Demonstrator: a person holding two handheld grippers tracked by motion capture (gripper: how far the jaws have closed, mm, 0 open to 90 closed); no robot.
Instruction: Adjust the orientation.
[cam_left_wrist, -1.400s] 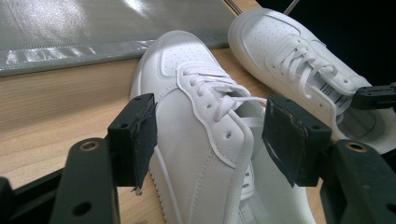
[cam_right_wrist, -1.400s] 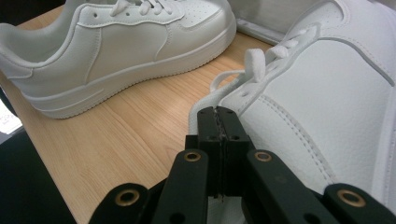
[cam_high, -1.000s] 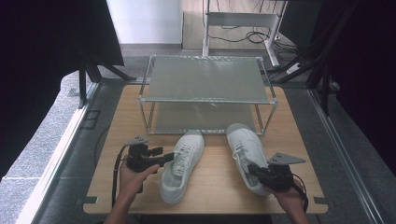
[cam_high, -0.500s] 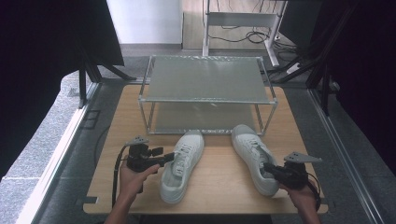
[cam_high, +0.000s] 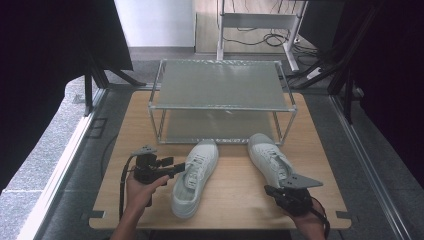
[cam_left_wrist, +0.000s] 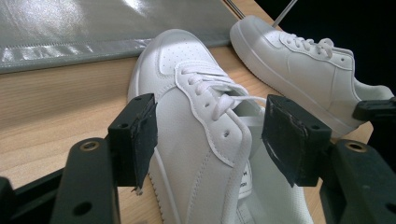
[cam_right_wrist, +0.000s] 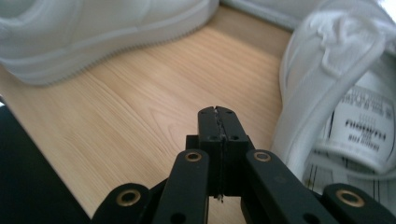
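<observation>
We hold our left tongs (cam_left_wrist: 210, 135) wide astride the collar of the left shoe (cam_left_wrist: 196, 107), ready to grip it for the rack (cam_high: 220, 90) beyond, while our right tongs (cam_right_wrist: 218, 122) rest pressed together, empty, just beside the right shoe (cam_right_wrist: 341, 84) on the counter (cam_right_wrist: 140, 93)

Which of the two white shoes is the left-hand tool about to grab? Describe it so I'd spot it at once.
Start at the metal two-tier rack on the wooden table. Two white sneakers lie in front of it. It is the left sneaker, its collar between the open jaws of the left gripper; the right sneaker has no jaws around it.
</observation>
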